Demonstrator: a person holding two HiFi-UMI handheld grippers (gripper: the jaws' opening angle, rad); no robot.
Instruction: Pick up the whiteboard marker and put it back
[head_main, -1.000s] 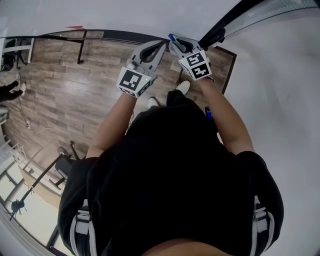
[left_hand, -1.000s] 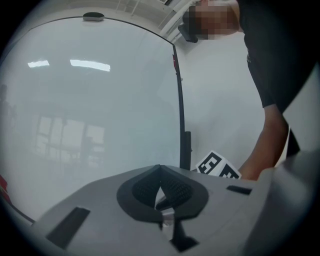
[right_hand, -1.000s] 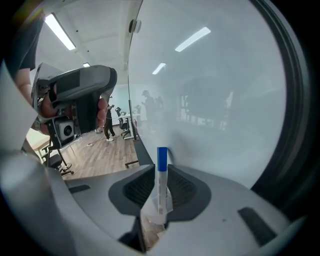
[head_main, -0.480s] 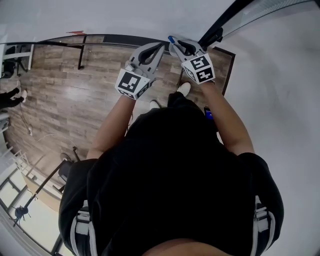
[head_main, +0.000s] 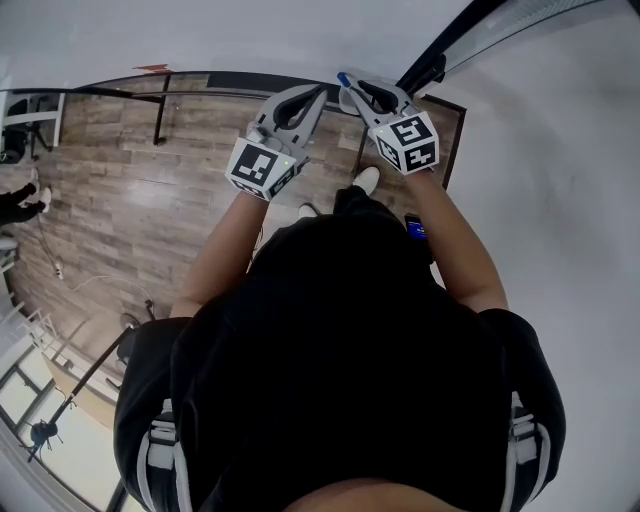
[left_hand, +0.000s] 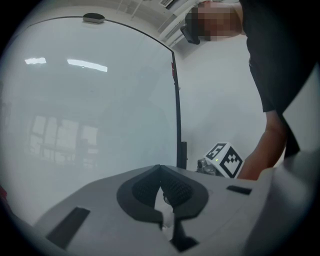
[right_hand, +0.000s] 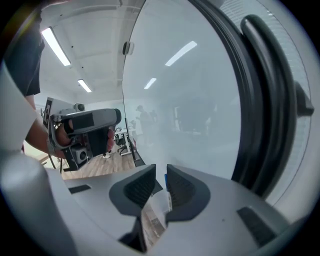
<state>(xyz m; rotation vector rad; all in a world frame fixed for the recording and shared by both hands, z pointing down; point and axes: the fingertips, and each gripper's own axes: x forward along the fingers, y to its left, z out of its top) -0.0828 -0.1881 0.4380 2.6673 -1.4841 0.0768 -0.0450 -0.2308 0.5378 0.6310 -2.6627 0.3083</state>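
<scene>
Gripping the marker (head_main: 342, 77) at the top middle of the frame, the right gripper (right_hand: 160, 175) has just been closing its jaws on it. The left gripper (left_hand: 160, 172) beside it is closed and empty, facing the whiteboard (left_hand: 100, 100).

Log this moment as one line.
left gripper: shut, empty | right gripper: jaws just closed further, gripping whiteboard marker | whiteboard: directly ahead

Grey-brown wood-plank floor (head_main: 130, 200), plain white wall (left_hand: 215, 100), ceiling strip lights (right_hand: 56, 46)
</scene>
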